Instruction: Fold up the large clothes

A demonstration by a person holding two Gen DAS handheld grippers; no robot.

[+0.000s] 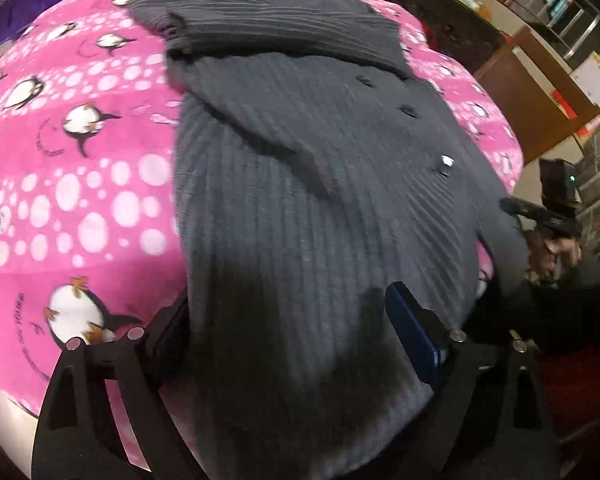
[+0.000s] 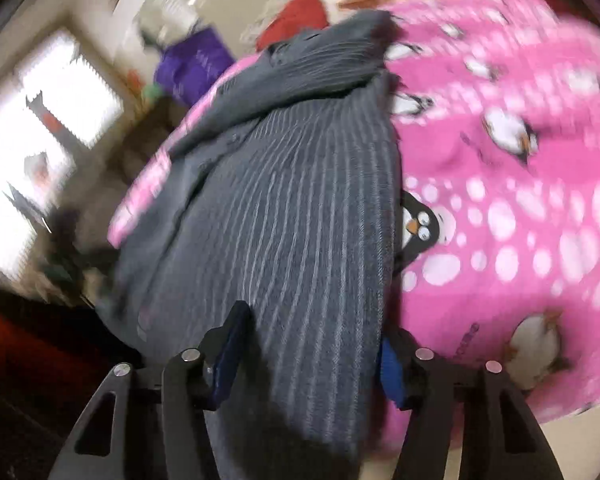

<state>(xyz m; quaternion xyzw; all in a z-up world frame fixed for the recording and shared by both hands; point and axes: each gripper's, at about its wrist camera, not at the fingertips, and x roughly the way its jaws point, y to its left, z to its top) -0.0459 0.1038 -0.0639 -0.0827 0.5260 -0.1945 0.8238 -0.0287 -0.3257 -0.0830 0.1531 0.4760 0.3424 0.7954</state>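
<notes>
— What's nearest, and how many of each?

— Two grippers, one per view. The left gripper [image 1: 292,328] is spread wide. The right gripper [image 2: 308,354] is about half spread.

— And the clothes?

— One shirt [image 1: 300,200], dark grey with pale pinstripes. I count three buttons [image 1: 444,164] down its front, in the left view. It lies flat on one pink blanket [image 1: 80,200] printed with white dots and several penguins.

— Where is the shirt against each gripper?

— Its near end runs straight between the left gripper's fingers. The blue pad sits on the cloth at one side, and the other finger is at the cloth's edge, over the blanket. It isn't clamped. At the right gripper a fold of the same shirt fills the gap, touching both pads, but the view is blurred. I can't tell whether they pinch it.

— Anything beside it?

— In the left view a hand [image 1: 560,250] holds the other gripper just beside the shirt's far side edge.

— Farther off?

— The shirt's top end is folded across itself, away from both grippers. Past the blanket there's one purple item [image 2: 192,64], one red one [image 2: 300,20], a brown box [image 1: 540,92] and a metal rack [image 1: 580,20].
</notes>
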